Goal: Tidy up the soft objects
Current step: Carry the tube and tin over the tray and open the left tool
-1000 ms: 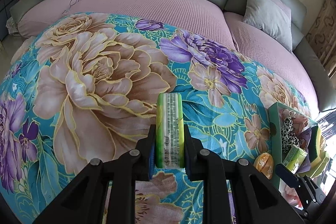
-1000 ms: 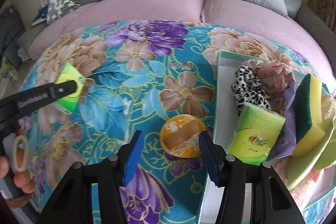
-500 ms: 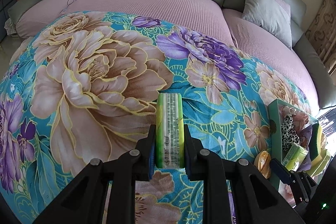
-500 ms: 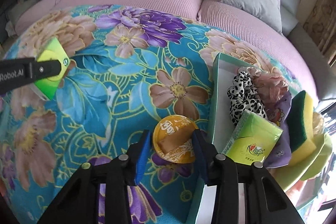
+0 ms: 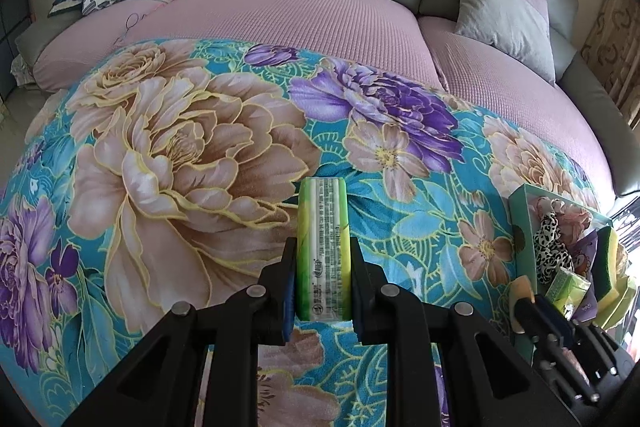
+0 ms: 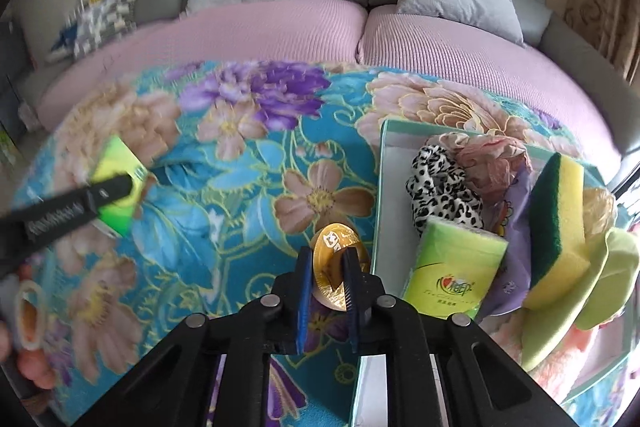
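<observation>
Left tool (image 5: 323, 283): still clamped on the green tissue pack (image 5: 324, 247), held above the floral blanket (image 5: 180, 155).
Right tool (image 6: 327, 269): open before, now squeezing the orange packet (image 6: 334, 247), upright just left of the box (image 6: 380, 187).
Box: second tissue pack (image 6: 456, 267), sponge (image 6: 560, 211), scrunchie (image 6: 440, 187) inside.

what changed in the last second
The right gripper closed on the orange packet, which lay flat between its open jaws before and now stands on edge. The left gripper stays shut on the green tissue pack; the box is unchanged.
</observation>
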`<state>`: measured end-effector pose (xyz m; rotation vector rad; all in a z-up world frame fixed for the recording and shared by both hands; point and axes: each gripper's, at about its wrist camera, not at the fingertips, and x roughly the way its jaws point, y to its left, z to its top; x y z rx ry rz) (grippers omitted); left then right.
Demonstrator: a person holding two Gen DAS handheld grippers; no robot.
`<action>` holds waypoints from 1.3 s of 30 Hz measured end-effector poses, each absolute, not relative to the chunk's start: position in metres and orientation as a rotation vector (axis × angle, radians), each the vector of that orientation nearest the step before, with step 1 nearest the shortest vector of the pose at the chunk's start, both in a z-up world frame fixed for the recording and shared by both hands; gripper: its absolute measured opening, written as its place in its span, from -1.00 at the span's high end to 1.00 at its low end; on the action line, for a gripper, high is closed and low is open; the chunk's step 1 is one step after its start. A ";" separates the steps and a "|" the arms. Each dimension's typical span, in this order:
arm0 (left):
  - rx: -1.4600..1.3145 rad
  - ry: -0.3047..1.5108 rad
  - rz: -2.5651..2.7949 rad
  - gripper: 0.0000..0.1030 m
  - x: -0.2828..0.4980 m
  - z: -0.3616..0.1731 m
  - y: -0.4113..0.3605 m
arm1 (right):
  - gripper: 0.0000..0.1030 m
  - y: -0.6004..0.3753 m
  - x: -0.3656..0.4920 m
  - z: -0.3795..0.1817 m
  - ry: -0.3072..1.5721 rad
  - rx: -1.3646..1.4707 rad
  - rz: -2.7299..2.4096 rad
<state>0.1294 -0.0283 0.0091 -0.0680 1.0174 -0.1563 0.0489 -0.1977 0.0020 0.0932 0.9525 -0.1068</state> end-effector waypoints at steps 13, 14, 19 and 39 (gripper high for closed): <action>-0.037 0.958 -0.236 0.56 0.116 0.032 -0.051 | 0.71 -0.217 0.025 0.040 0.819 0.227 -0.036; -0.039 0.953 -0.249 0.56 0.114 0.035 -0.054 | 0.71 -0.218 0.021 0.045 0.805 0.227 -0.039; -0.019 0.926 -0.331 0.56 0.101 0.047 -0.075 | 0.71 -0.240 -0.007 0.070 0.730 0.237 -0.111; 0.244 0.977 -0.712 0.54 0.018 0.030 -0.213 | 0.70 -0.337 -0.071 0.054 0.807 0.342 -0.428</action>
